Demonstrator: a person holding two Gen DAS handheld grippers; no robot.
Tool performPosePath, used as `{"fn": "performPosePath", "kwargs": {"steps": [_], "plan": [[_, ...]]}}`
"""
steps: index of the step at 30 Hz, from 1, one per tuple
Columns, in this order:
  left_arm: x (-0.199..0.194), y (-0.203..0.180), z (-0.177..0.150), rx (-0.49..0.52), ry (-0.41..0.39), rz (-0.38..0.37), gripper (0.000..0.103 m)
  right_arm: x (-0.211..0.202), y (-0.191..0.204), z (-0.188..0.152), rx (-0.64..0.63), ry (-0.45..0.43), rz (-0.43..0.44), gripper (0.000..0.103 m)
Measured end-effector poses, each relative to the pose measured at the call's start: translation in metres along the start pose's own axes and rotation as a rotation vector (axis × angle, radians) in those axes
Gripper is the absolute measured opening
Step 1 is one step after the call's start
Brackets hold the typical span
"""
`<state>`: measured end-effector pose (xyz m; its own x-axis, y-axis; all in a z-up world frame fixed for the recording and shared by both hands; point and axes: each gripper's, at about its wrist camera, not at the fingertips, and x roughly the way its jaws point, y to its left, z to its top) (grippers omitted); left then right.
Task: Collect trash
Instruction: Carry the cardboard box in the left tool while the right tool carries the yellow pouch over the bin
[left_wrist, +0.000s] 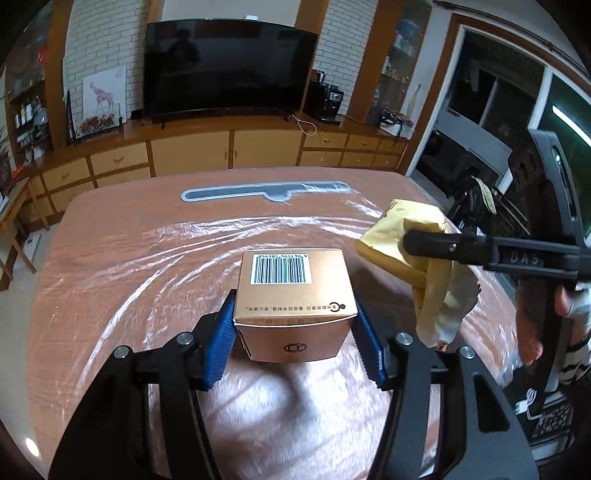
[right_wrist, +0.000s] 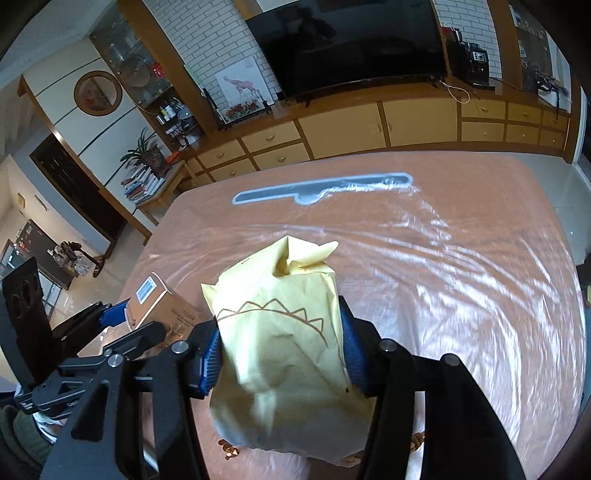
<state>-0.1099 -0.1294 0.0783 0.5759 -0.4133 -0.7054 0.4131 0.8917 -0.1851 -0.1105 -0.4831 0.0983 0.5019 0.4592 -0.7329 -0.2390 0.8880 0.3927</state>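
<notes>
Trash here is two things, each lifted off the table (left_wrist: 110, 258): a box (left_wrist: 291, 295) and a bag (right_wrist: 284, 350). Smooth tan card, square-edged, the box bears a barcode on its top and sits at the centre of the left view, pinched between the ribbed blue pads (left_wrist: 221, 347) of the left gripper (left_wrist: 295, 343), jaws narrow on its sides. Crumpled pale-yellow paper with a brown zigzag line, the bag fills the middle of the right view; the right gripper (right_wrist: 280, 354) has its jaws pressed into its soft sides. From the left view the bag hangs at three o'clock. Wrinkled clear film covers the pinkish tabletop, and a long grey strip (left_wrist: 266, 190) lies flat at twelve o'clock.
</notes>
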Motion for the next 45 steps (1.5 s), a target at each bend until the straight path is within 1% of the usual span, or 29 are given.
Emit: {"fn": "performPosePath", "kwargs": {"steps": [5, 14, 20, 26, 34, 42, 45], "plan": [[-0.015, -0.010, -0.013, 0.043, 0.005, -0.005, 0.059, -0.018, 0.009, -0.022, -0.005, 0.001, 0.016, 0.053], [-0.037, -0.016, -0.033, 0.067, 0.013, -0.026, 0.059, -0.045, 0.022, -0.057, -0.004, 0.002, 0.037, 0.053], [-0.052, -0.023, -0.047, 0.094, 0.022, -0.051, 0.059, -0.059, 0.031, -0.081, -0.007, 0.019, 0.047, 0.053], [-0.072, -0.030, -0.068, 0.126, 0.043, -0.092, 0.059, -0.073, 0.037, -0.107, 0.000, 0.054, 0.073, 0.053], [-0.096, -0.045, -0.092, 0.202, 0.080, -0.169, 0.059, -0.083, 0.045, -0.139, -0.003, 0.110, 0.093, 0.053], [-0.103, -0.058, -0.118, 0.237, 0.146, -0.232, 0.059, -0.086, 0.047, -0.171, 0.002, 0.175, 0.101, 0.053], [-0.101, -0.062, -0.129, 0.247, 0.175, -0.244, 0.059, -0.085, 0.050, -0.184, -0.003, 0.206, 0.105, 0.053]]}}
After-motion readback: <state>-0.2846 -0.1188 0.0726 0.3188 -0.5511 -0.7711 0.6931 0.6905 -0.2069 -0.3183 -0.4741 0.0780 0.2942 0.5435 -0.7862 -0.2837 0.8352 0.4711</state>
